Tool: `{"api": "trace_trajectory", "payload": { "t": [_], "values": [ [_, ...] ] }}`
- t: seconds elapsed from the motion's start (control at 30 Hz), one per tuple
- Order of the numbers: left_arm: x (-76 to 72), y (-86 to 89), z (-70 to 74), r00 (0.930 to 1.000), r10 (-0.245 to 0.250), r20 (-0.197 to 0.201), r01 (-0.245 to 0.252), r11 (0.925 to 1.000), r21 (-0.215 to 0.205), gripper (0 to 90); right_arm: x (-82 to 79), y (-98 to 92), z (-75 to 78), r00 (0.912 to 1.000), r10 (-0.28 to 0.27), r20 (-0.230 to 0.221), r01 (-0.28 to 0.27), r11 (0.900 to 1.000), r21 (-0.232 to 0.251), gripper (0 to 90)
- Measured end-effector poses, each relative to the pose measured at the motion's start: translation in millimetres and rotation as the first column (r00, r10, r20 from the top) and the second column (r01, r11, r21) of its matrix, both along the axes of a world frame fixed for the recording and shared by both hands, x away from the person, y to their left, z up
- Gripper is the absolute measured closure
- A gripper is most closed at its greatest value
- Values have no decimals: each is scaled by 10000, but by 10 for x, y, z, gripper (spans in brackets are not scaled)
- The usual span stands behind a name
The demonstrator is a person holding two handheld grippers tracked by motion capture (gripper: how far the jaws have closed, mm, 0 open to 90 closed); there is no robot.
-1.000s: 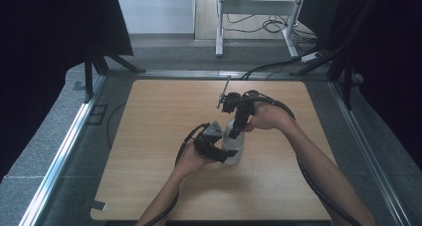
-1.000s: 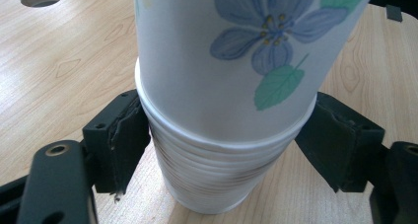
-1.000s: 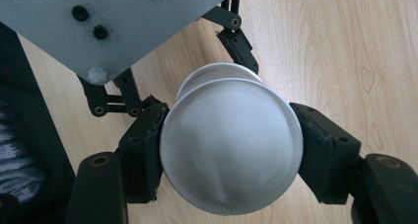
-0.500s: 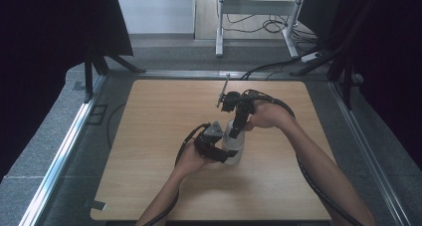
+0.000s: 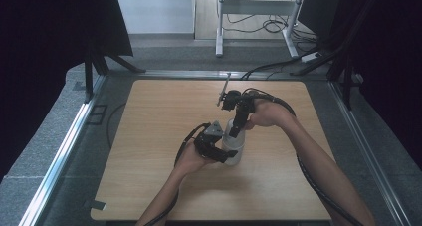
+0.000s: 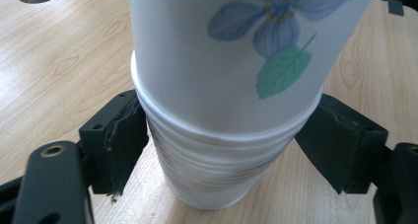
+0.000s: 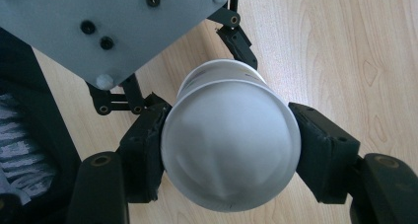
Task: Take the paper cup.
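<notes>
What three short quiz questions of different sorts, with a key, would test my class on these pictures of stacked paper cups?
1. True or false: the left gripper grips the lower stack of white paper cups.
2. Which printed picture marks the top white paper cup? A) red star B) blue flower with green leaf C) black stripes
3. Fill in: the right gripper clamps the top cup from ____.

Key: 1 true; 2 B; 3 above

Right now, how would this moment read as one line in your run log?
left gripper: shut on cup stack | right gripper: shut on top cup | stack upright on table
</notes>
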State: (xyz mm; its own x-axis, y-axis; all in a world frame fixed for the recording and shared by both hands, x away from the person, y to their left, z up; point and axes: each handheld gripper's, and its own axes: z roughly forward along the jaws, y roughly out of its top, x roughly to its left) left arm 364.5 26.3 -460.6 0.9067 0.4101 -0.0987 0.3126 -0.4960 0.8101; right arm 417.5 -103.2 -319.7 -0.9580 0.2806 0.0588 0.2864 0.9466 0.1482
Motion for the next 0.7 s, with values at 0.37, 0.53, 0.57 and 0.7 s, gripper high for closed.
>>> {"api": "trace_trajectory", "payload": {
  "t": [0.37,0.53,0.57,0.7],
  "values": [
    [6,26,21,9995,24,-328,-42,9986,-528,204,-6,-5,1,10000,81,10,-81,10000,-38,343],
    [0,25,23,9996,49,-288,-64,9987,-504,211,-5,-10,13,10000,25,-29,-25,10000,-28,340],
    [-2,24,22,9996,65,-276,-79,9987,-512,211,-10,-8,20,10000,-51,-49,51,10000,-50,340],
    [-7,19,22,9997,98,-212,-109,9987,-505,219,-7,-12,42,10000,-41,-7,41,10000,-16,345]
  ]
}}
